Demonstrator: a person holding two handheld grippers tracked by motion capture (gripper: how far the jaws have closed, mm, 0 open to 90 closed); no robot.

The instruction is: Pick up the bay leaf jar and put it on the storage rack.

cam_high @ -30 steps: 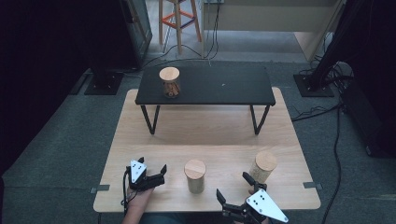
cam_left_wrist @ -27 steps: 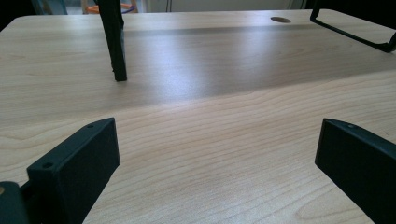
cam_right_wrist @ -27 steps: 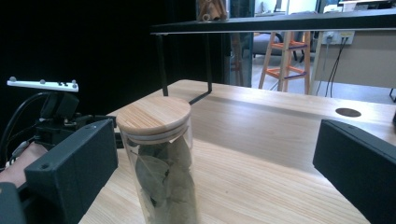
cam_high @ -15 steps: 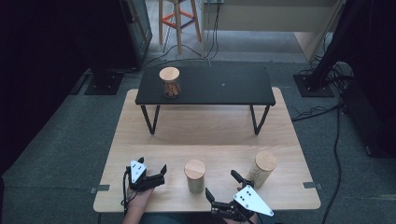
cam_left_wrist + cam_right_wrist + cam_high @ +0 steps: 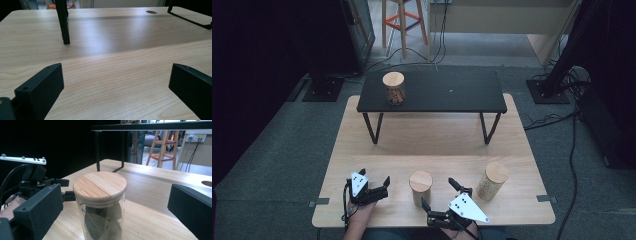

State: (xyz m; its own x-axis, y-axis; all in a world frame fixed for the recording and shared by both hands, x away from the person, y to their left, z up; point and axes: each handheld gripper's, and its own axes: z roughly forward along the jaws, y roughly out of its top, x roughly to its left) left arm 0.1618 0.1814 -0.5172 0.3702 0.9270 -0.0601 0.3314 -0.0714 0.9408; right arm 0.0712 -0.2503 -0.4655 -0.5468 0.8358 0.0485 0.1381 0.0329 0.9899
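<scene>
A light wooden table (image 5: 512, 135) with fine straight grain carries a low black metal bench (image 5: 432, 92). In the high view, the right gripper (image 5: 439, 195) has swung leftward to face the middle glass jar with a round bamboo lid (image 5: 420, 187), probably preparing a grasp. The left gripper (image 5: 386, 187) rests spread. In the left gripper view, open jaws frame bare wood. In the right gripper view, spread jaws flank the jar (image 5: 100, 202), which holds dried leaves.

High view looks down; both gripper views skim the wooden table (image 5: 512, 150) (shared, close).
</scene>
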